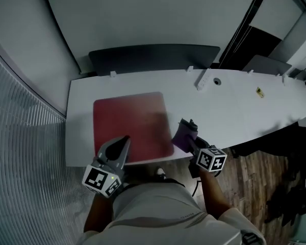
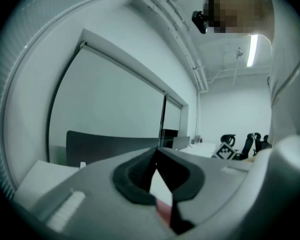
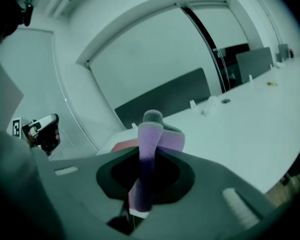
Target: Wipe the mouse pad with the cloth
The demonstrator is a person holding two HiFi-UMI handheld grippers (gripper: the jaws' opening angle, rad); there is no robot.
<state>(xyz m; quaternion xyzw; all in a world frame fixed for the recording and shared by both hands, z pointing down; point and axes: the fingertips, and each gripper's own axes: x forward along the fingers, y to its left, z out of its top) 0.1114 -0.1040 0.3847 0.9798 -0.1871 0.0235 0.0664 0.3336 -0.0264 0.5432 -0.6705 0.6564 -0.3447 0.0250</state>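
Jaws, right gripper (image 3: pixel 150 154): pinching purple cloth (image 3: pixel 151 131) | mouse pad (image 1: pixel 130 124): apparently plain red

Flat on the white desk (image 1: pixel 234 111), toward its left end: a dark red mouse pad (image 1: pixel 130 121), squarish with rounded corners, bare on top, front edge close to the desk's near rim. Pinched between the jaws of the right gripper (image 1: pixel 189 129): a purple cloth (image 1: pixel 181 137), bunched into a thick upright fold, poking past the jaw tips. Hangs just beside the pad's right edge, near its front corner.
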